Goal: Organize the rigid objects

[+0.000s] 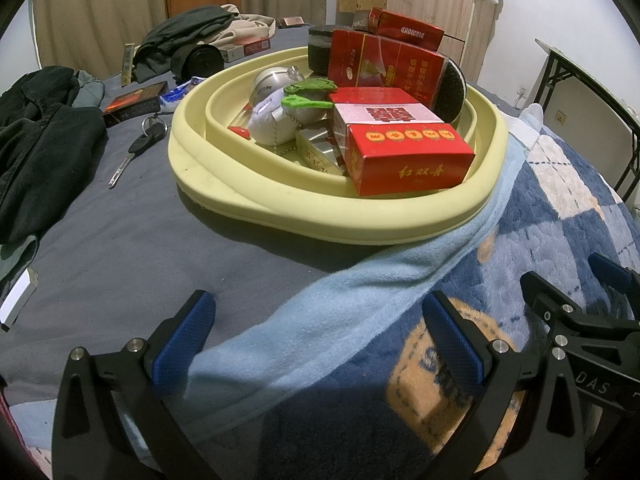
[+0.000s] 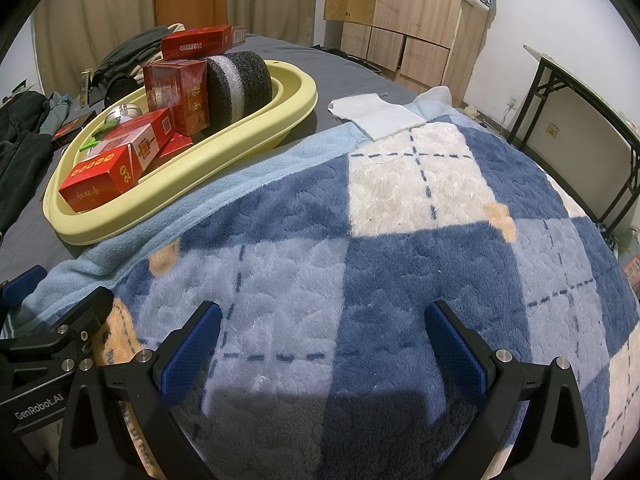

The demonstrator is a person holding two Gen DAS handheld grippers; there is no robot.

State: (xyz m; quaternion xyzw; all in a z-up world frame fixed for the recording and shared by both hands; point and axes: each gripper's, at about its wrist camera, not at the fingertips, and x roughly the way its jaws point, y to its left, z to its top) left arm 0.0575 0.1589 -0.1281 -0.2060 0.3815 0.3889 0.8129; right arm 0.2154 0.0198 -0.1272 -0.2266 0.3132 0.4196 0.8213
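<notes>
Both claws, left claw [image 1: 316, 336] and right claw [image 2: 324, 344], hang released over the bed; red box [image 1: 404, 160] sits in the yellow basin [image 1: 320, 216], probably light, stiff cardboard: pinch its flat sides.

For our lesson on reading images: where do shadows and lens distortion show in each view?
Left wrist view: the basin casts a dark shadow on the grey sheet; the fisheye curves the room's edges. Right wrist view: a dark shadow crosses the blanket near the gripper; black corners frame it.
</notes>
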